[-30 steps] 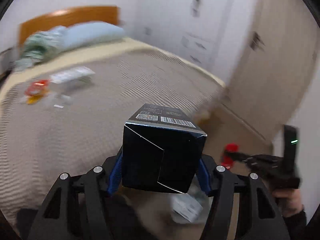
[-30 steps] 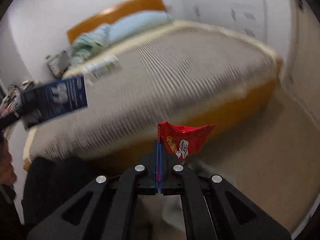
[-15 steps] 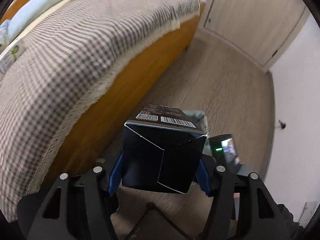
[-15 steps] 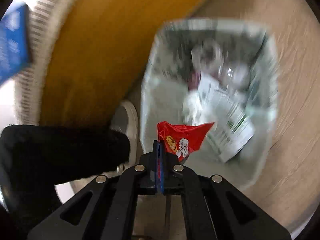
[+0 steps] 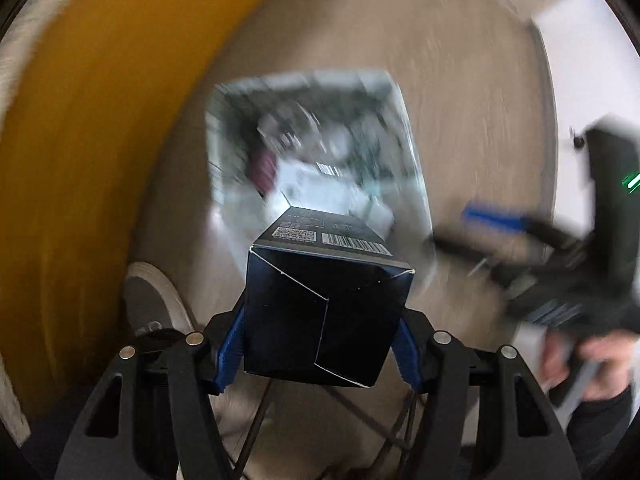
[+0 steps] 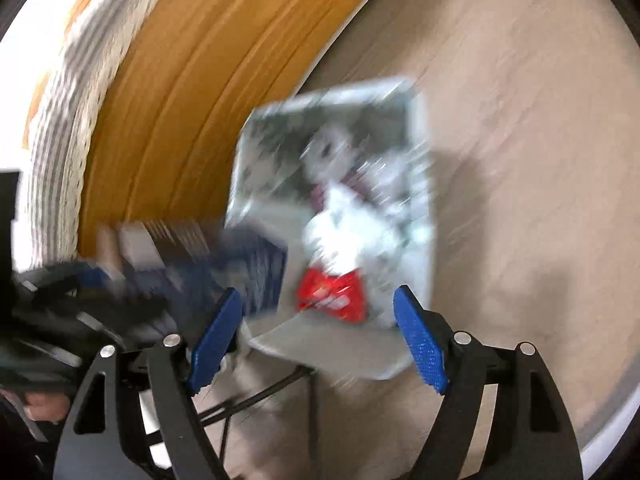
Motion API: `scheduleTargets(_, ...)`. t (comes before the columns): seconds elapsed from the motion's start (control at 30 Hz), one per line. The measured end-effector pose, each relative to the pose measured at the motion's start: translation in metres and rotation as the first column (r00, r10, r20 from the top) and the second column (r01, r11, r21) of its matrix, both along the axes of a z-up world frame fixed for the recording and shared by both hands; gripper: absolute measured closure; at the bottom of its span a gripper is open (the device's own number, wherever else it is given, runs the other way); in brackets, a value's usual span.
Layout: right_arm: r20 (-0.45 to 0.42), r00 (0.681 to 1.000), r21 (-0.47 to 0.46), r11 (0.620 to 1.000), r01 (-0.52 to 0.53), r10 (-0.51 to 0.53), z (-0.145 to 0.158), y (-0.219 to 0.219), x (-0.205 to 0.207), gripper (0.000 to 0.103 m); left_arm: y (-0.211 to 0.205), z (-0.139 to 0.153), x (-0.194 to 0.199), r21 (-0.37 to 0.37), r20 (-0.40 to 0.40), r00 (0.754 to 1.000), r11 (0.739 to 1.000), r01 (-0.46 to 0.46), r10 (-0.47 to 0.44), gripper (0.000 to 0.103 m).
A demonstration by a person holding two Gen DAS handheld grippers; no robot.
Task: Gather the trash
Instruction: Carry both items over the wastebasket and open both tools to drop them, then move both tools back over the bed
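1. Left wrist view: my left gripper (image 5: 320, 320) is clamped on the dark blue box (image 5: 324, 312), blue pads pressed to both of its side walls. The box hangs above the near edge of the trash bin (image 5: 316, 156), which stands on the wooden floor (image 5: 460, 80) just right of the orange bed side (image 5: 80, 140).
2. As I judge it, the box sits over the bin's near rim, not its middle. If I let go here it could strike the rim and tip out onto the floor, or land by the shoe (image 5: 156, 300) at near left.
3. My right gripper (image 5: 492, 228) crosses in from the right, close to the bin. With both tools crowding one opening, I risk knocking them together or bumping the bin.
4. Writing: the box top carries a QR code and a barcode beside rows of fine print too small to read. A green light glows on the right tool's body.
5. Right wrist view: my right gripper (image 6: 320, 320) has just been opening, and its jaws now stand wide with nothing pressed between the pads. The red wrapper (image 6: 332, 296) shows beyond them, released over the near part of the trash bin (image 6: 336, 208).
6. The light wrapper looks close to the near rim. It could drift or catch there and slide out.
7. The dark blue box (image 6: 240, 276) and left gripper come in from the left, blurred. White marks on the wrapper cannot be read.
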State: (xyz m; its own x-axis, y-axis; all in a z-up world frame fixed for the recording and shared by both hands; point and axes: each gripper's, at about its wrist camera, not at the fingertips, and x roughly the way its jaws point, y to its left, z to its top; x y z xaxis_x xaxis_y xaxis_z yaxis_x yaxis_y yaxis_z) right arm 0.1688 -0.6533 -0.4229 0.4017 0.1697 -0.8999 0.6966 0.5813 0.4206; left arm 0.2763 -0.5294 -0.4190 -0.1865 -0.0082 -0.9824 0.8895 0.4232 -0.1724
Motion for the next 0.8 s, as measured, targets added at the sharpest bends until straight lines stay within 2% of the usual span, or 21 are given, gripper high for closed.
scheduleTargets(0.1,-0.003,1.000,-0.071,0.997,0.030,-0.030,0.016,-0.013,-0.022,0.028,-0.010,-0.025,-0.007,0.030,-0.068,0.998,0.999,-0.016,0.018,0.040)
scheduleTargets(0.13,0.002,0.999,-0.073,0.996,0.043,-0.043,0.019,-0.014,-0.028,0.028,-0.015,-0.036,-0.008,0.031,-0.104,0.994,0.999,-0.022,0.025,0.033)
scheduleTargets(0.17,0.005,0.999,-0.074,0.996,0.053,-0.053,0.021,-0.013,-0.032,0.028,-0.019,-0.049,-0.010,0.067,-0.115,0.993,0.998,-0.015,0.023,0.012)
scheduleTargets(0.2,0.002,0.998,-0.078,0.995,0.057,-0.057,0.021,-0.013,-0.036,0.028,-0.019,-0.059,-0.011,0.106,-0.107,0.994,0.994,-0.012,0.023,0.007)
scheduleTargets(0.27,-0.026,0.999,-0.091,0.995,0.041,-0.044,0.019,-0.006,-0.037,0.028,-0.015,-0.076,-0.013,0.165,-0.128,0.991,0.986,-0.005,0.026,0.007)
scheduleTargets(0.33,-0.059,0.998,-0.088,0.996,0.024,-0.029,0.017,-0.004,-0.039,0.028,-0.006,-0.078,-0.008,0.198,-0.102,0.994,0.980,-0.022,0.042,0.007)
scheduleTargets(0.53,-0.108,0.994,-0.084,0.996,-0.012,0.002,0.009,0.006,-0.034,0.028,0.007,-0.053,0.009,0.160,-0.044,0.996,0.984,-0.073,0.081,0.007)
scheduleTargets(0.67,-0.138,0.990,-0.125,0.991,-0.056,0.039,0.023,0.014,-0.027,0.028,0.009,-0.035,0.014,0.139,-0.021,0.996,0.987,-0.084,0.088,0.007)
scheduleTargets(0.8,-0.149,0.988,-0.168,0.983,-0.075,0.050,0.044,0.018,-0.022,0.028,0.010,-0.011,0.026,0.086,0.002,0.993,0.990,-0.116,0.116,0.007)
